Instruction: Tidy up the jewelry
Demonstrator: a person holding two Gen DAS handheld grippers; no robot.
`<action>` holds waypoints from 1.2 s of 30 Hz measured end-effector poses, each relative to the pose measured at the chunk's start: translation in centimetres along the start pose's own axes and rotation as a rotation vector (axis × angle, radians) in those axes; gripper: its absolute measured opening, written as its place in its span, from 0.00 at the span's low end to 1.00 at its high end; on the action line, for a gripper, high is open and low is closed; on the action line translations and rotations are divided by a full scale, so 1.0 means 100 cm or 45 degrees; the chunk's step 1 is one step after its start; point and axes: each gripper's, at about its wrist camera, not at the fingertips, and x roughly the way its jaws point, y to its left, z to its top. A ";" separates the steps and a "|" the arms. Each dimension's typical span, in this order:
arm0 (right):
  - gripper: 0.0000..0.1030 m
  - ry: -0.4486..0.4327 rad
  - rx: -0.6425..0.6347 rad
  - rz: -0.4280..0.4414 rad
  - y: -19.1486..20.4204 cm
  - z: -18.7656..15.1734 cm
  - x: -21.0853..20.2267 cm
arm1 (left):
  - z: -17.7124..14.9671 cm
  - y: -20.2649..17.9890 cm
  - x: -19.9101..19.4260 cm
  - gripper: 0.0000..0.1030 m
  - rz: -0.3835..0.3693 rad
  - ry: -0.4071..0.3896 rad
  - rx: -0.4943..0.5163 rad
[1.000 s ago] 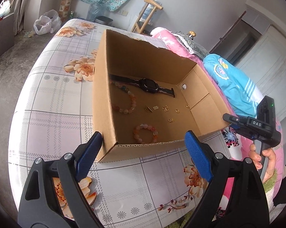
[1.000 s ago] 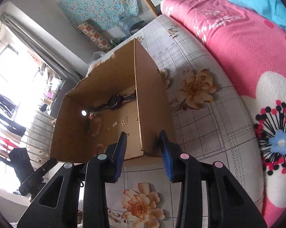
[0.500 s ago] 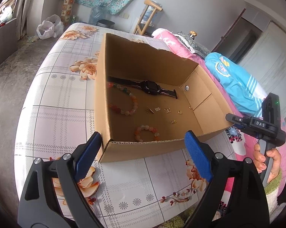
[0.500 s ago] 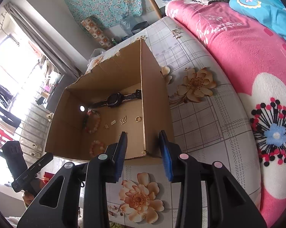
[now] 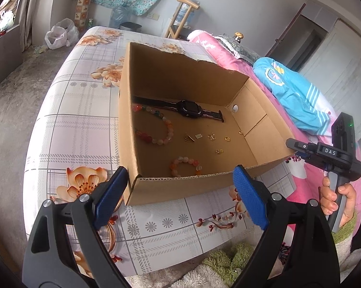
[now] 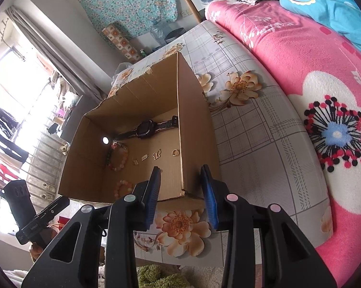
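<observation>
Sitting on a flowered tablecloth (image 5: 84, 124): an open cardboard box (image 5: 156, 192), top flaps gone, far rim torn.

Lying on the box floor: a black watch (image 5: 189, 109) stretched flat along the far wall, toward 12 o'clock in the left wrist view; a large bead bracelet (image 5: 156, 127) at about 9 o'clock of the floor, close to the left wall; a small bead bracelet (image 5: 185, 166) at 6 o'clock, just beside the near wall; several small gold pieces (image 5: 211, 137) scattered around the middle, well apart from each other, too small for telling what kind.

Hovering before the near wall of the box: the left gripper (image 5: 180, 194), blue pads standing wide apart, holding nothing, touching nothing.

Hanging over the near right corner of the box: the right gripper (image 6: 180, 192), pads only partly apart, with the corner edge showing in the gap; not pressing on the cardboard, gripping nothing.

Showing at 3 o'clock in the left wrist view: a hand (image 5: 336, 199) holding the handle of the right gripper.

Lying beside the table at 2 o'clock: a pink blanket (image 6: 312, 60) with a blue cloth (image 5: 293, 96) on it.
</observation>
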 end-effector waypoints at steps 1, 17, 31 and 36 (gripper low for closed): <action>0.34 -0.002 0.003 -0.002 0.000 -0.002 -0.002 | -0.002 0.000 -0.001 0.82 -0.003 0.003 -0.001; 0.34 -0.043 0.005 -0.044 -0.004 -0.016 -0.010 | -0.027 -0.016 -0.008 0.83 0.044 -0.017 0.077; 0.80 -0.313 -0.257 -0.066 0.048 -0.051 -0.090 | -0.046 -0.034 -0.084 0.92 0.157 -0.311 0.106; 0.89 -0.338 -0.393 -0.068 0.083 -0.067 -0.095 | -0.045 -0.046 -0.094 0.92 0.205 -0.326 0.104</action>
